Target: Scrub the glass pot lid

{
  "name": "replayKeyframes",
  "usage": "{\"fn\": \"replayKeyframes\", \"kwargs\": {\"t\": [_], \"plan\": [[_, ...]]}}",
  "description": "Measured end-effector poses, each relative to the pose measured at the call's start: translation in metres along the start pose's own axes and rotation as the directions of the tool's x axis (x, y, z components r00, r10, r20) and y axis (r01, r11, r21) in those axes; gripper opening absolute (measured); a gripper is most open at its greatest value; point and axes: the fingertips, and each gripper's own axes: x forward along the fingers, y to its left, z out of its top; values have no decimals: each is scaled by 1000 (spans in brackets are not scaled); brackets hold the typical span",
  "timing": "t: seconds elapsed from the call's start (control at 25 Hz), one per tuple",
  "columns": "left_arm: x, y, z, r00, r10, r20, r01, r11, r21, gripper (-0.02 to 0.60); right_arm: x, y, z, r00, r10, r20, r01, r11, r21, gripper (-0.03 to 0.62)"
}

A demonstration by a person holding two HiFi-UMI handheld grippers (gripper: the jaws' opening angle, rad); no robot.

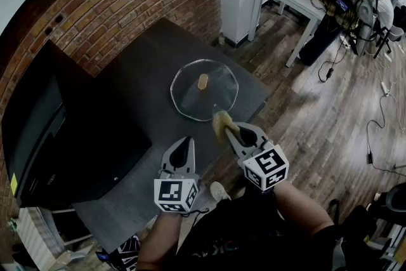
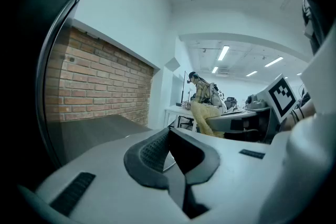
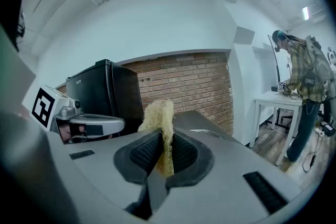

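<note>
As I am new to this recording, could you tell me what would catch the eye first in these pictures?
A round glass pot lid lies on the dark table, just ahead of both grippers. The right gripper is shut on a yellowish fibrous scrubber, held by the lid's near rim. The left gripper is shut and empty.

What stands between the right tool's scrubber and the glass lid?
Nothing visible does. The scrubber, clamped in the right tool, hangs right at the near rim of the glass lid.
</note>
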Motion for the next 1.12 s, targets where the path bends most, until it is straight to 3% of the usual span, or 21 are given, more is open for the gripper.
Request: {"fn": "replayKeyframes", "kwargs": {"t": [0.64, 1.12], "plan": [[7, -9, -3, 1000, 5, -22, -5, 1000, -3, 32, -4, -2, 6, 1000, 24, 9, -23, 999, -45, 48], [47, 1, -15, 991, 116, -63, -119, 992, -39, 34, 26, -39, -4, 990, 128, -66, -132, 989, -72, 48]]}}
